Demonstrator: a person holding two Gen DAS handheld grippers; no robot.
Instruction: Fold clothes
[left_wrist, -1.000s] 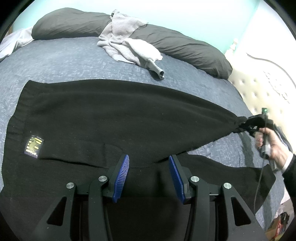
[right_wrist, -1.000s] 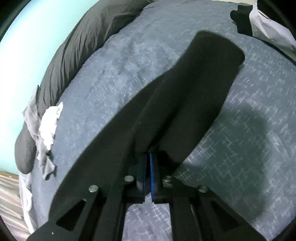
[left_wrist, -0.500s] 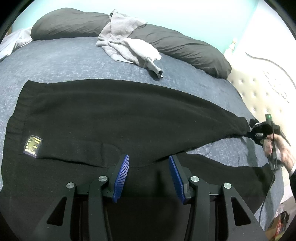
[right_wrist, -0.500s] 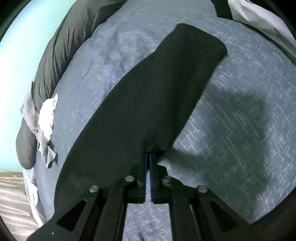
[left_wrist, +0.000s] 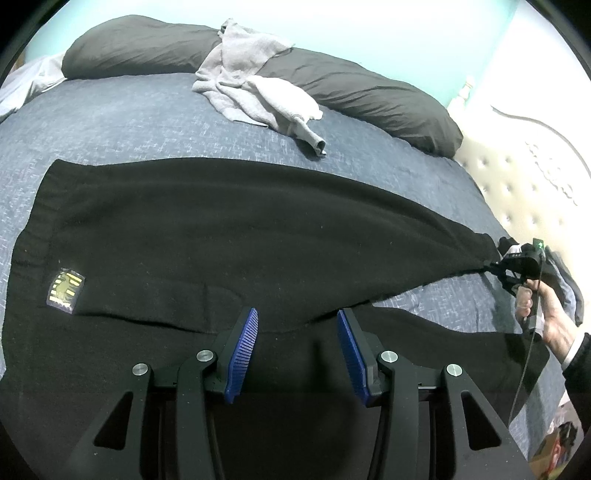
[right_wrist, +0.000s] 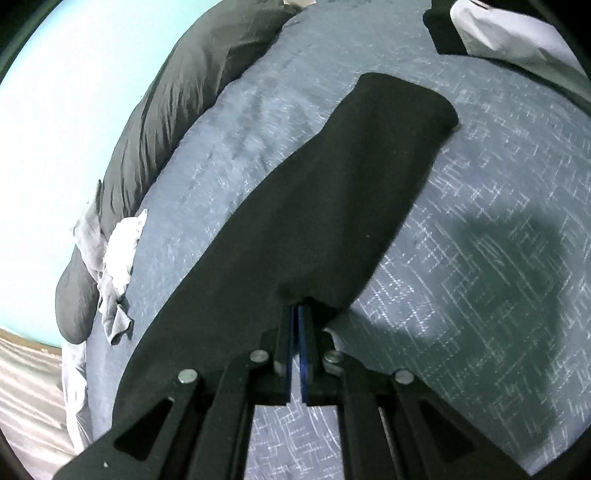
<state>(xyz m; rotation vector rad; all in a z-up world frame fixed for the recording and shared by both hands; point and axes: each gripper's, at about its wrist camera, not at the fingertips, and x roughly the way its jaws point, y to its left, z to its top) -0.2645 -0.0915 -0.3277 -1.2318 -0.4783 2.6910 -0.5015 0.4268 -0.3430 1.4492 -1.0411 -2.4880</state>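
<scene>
Black trousers (left_wrist: 258, 229) lie spread on the blue bedspread (left_wrist: 110, 122), waistband at the left with a yellow label (left_wrist: 65, 291). My left gripper (left_wrist: 297, 317) hovers open over the crotch area, nothing between its blue pads. The upper leg runs out to the right, where my right gripper (left_wrist: 495, 265) pinches its end; a hand (left_wrist: 546, 314) holds that tool. In the right wrist view the right gripper (right_wrist: 298, 308) is shut on the edge of the black leg (right_wrist: 332, 206), which stretches away flat over the bed. The other leg (left_wrist: 443, 347) lies nearer, below it.
A crumpled grey garment (left_wrist: 255, 96) rests against a long dark pillow (left_wrist: 351, 88) at the far side of the bed. A tufted cream headboard (left_wrist: 524, 192) stands at the right. A white cloth (right_wrist: 509, 33) lies at the far corner in the right wrist view.
The right gripper has drawn the leg end outward and lower, so the leg now lies flatter and straighter on the bed. The left gripper has stayed put.
</scene>
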